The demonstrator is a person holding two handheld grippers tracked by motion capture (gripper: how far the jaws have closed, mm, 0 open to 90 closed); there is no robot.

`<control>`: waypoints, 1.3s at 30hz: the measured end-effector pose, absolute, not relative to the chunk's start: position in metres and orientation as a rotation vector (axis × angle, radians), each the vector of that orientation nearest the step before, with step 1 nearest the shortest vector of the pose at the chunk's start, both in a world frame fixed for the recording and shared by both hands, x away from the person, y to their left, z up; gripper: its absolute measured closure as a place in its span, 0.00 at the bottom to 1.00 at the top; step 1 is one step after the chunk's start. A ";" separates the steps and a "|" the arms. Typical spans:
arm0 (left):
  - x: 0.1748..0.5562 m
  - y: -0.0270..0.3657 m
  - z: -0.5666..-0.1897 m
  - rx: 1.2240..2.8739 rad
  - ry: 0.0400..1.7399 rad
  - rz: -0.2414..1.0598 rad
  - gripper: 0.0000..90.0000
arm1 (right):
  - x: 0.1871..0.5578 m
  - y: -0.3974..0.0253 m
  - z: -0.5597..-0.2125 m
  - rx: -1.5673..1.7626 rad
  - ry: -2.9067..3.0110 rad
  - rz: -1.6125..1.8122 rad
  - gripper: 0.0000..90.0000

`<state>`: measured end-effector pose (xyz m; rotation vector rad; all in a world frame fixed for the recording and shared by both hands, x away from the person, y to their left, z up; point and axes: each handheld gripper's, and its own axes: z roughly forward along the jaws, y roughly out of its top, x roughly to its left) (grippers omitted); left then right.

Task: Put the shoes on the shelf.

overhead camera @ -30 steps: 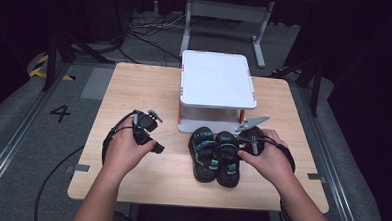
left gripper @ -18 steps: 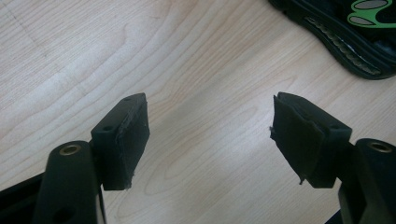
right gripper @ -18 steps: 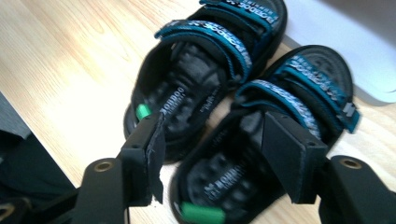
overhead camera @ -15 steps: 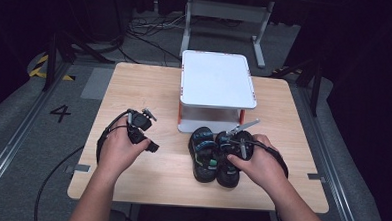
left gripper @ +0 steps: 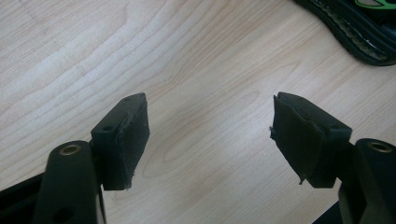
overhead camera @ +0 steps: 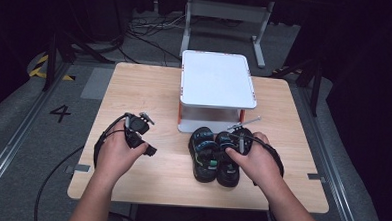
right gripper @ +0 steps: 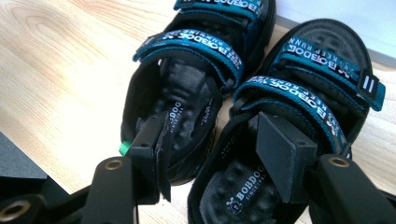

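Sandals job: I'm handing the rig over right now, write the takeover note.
Left gripper: open, holding nothing, over bare table to the left of the pair.
Right gripper: open, one jaw inside the left sandal, the other inside the right sandal, straddling their adjoining inner walls; not yet closed.
Sandals sit side by side on the table, just in front of the white two-tier stand.
Done: right gripper positioned at the pair.
Left: probably close on both inner walls, lift; the destination is likely the stand.

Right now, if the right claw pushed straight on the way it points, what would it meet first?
The pair of sandals: the right claw is open, one jaw over each heel, so probably the heel rims between them, though depth is unclear.
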<state>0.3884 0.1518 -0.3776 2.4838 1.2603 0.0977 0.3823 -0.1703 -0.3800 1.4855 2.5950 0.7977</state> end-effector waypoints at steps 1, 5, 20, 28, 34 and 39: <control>0.388 0.152 -0.378 2.485 1.259 0.099 0.31 | 0.382 -0.169 -0.379 1.488 2.591 0.810 0.50; 0.388 0.151 -0.378 2.484 1.264 0.095 0.31 | 0.382 -0.169 -0.377 1.523 2.544 0.846 0.50; 0.412 0.138 -0.374 2.504 1.175 0.080 0.31 | 0.382 -0.152 -0.411 1.536 2.611 0.630 0.55; 0.415 0.138 -0.376 2.506 1.179 0.062 0.31 | 0.384 -0.148 -0.412 1.434 2.629 0.513 0.76; 0.412 0.141 -0.376 2.495 1.192 0.071 0.31 | 0.385 -0.149 -0.412 1.471 2.604 0.519 0.88; 0.409 0.146 -0.375 2.485 1.209 0.080 0.31 | 0.388 -0.154 -0.408 1.538 2.607 0.584 0.90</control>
